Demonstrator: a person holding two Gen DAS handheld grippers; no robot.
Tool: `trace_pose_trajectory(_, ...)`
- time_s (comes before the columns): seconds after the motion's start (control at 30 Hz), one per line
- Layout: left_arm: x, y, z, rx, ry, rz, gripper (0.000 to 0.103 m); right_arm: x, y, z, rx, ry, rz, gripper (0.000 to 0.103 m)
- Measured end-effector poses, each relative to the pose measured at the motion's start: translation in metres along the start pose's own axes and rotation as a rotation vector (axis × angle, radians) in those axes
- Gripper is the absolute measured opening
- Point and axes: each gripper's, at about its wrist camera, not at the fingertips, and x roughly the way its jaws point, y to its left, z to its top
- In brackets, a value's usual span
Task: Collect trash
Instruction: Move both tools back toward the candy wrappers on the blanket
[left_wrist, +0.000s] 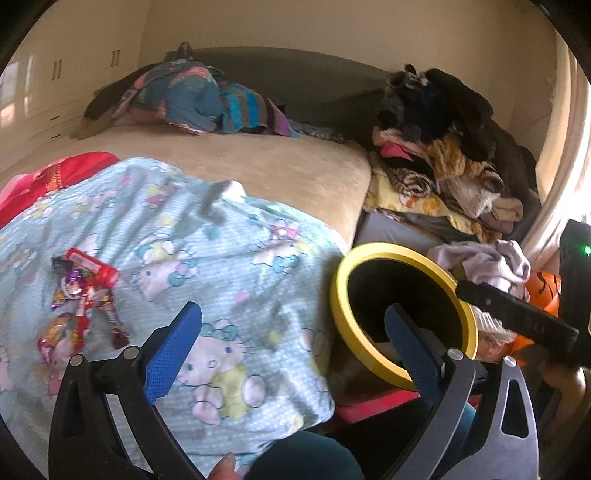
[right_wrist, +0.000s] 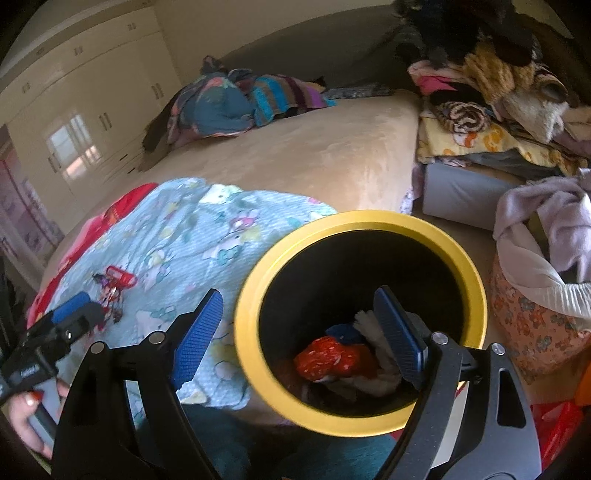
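Note:
A heap of shiny candy wrappers (left_wrist: 83, 299) (right_wrist: 114, 284) lies on a pale blue cartoon-cat blanket (left_wrist: 229, 266). My left gripper (left_wrist: 293, 317) hangs open to the right of them, over the blanket's edge, with nothing between its fingers. A black bin with a yellow rim (left_wrist: 338, 306) (right_wrist: 354, 218) stands beside the bed. My right gripper (right_wrist: 299, 295) is open above the bin's near-left rim, its right finger over the mouth, holding nothing. Inside the bin lie a crumpled red wrapper (right_wrist: 325, 360), a blue scrap and white tissue.
The blanket covers a beige bed (left_wrist: 288, 166) with bundled clothes at its head. A tall pile of clothes (left_wrist: 443, 147) sits to the right, and a floral laundry basket (right_wrist: 535, 325) stands by the bin. A hand (right_wrist: 26, 417) holds the left gripper.

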Motion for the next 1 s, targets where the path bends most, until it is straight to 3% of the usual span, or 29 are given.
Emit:
trace_pose_trajectory(0.43,-0.029,0.06,0.005,-0.088,-0.075,0.12,0.096,0.008,0.054,-0.008,-0.11,0.031,0.076,0.076)
trace_pose_trajectory(1.0,-0.053,0.15,0.002,-0.22,-0.119,0.236,0.096,0.043,0.173,-0.011,-0.305,0.097,0.247,0.076)
